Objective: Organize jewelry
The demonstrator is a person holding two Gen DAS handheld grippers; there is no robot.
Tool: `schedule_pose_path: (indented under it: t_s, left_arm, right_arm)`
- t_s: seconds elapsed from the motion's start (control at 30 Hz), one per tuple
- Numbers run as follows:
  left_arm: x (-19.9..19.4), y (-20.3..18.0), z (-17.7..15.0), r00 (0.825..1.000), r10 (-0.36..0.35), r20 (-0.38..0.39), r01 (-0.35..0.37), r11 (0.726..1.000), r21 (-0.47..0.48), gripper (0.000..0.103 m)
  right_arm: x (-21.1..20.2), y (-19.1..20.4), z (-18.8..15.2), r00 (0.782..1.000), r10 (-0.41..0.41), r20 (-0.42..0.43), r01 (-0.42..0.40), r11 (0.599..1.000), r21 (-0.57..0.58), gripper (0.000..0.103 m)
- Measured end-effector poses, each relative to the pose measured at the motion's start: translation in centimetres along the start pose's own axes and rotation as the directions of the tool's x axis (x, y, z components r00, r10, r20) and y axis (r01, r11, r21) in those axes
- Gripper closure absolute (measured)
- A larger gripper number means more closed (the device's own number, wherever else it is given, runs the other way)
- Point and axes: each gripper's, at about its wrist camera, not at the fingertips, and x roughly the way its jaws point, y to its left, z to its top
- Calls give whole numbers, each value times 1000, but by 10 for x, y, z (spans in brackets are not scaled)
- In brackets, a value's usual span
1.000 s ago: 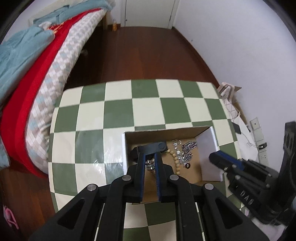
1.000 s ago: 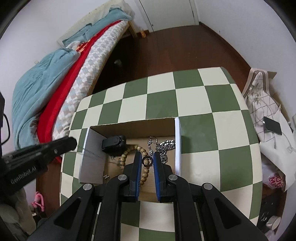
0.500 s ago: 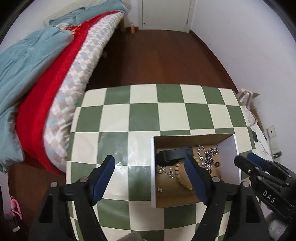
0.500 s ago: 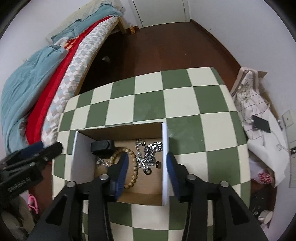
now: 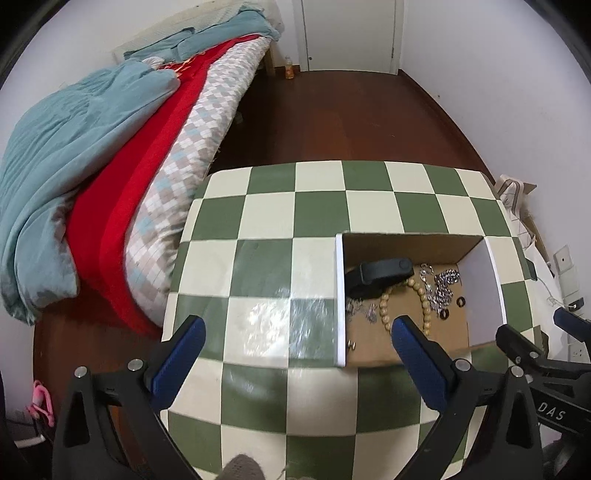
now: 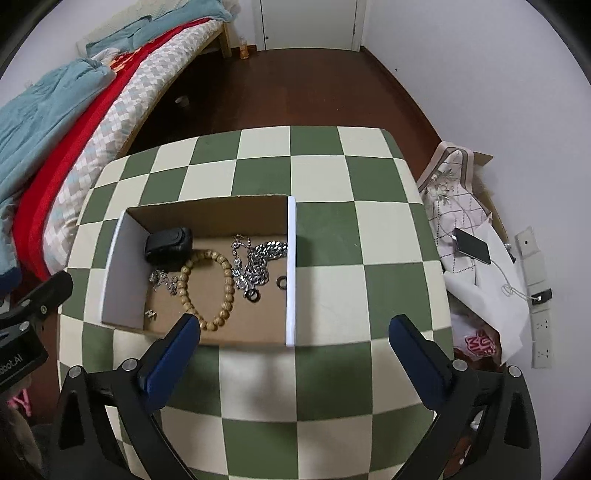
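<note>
An open cardboard box (image 6: 291,266) (image 5: 338,295) sits on the green-and-cream checked table (image 6: 332,173) (image 5: 258,266). Inside lie a wooden bead bracelet (image 6: 225,280) (image 5: 421,295), a silver chain (image 6: 260,258) (image 5: 445,286), a black wristband (image 6: 168,243) (image 5: 380,271), two dark rings (image 6: 281,282) (image 5: 460,302) and small silver pieces (image 6: 162,278) (image 5: 364,312). My left gripper (image 5: 295,332) is open and empty, above the table left of the box. My right gripper (image 6: 295,330) is open and empty over the box's near right corner.
A bed with teal, red and checked bedding (image 5: 110,147) (image 6: 74,110) stands left of the table. Bags and a phone (image 6: 472,245) lie on the floor at the right by the wall. A closed door (image 5: 347,33) is at the far end of the wooden floor.
Both grippers opened, released jewelry into the box and drew back up out of it. The left one moved left of the box; the right one widened further.
</note>
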Motion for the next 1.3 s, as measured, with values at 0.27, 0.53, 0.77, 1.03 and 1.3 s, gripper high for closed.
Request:
schedule_pose_path:
  t_s: [0.27, 0.53, 0.77, 1.03, 1.3]
  left_arm:
    - [-47, 3, -25, 998, -2, 60, 4, 999, -33, 0]
    - [-114, 3, -54, 988, -19, 154, 27, 998, -50, 0]
    - [-172, 8, -84, 974, -39, 225, 53, 997, -57, 0]
    - [-226, 12, -115, 959, -52, 277, 70, 996, -55, 0]
    - [-262, 16, -135, 954, -65, 292, 83, 995, -51, 0]
  right_arm:
    - [-56, -2, -28, 997, -8, 80, 8, 1000, 5, 0]
    - [-128, -6, -61, 981, -28, 194, 29, 1000, 0, 0]
    - [-194, -18, -100, 958, -32, 284, 27, 999, 21, 0]
    - [-260, -24, -141, 932, -27, 362, 20, 1000, 24, 0]
    - [-308, -18, -169, 913, -12, 409, 10, 1000, 6, 0]
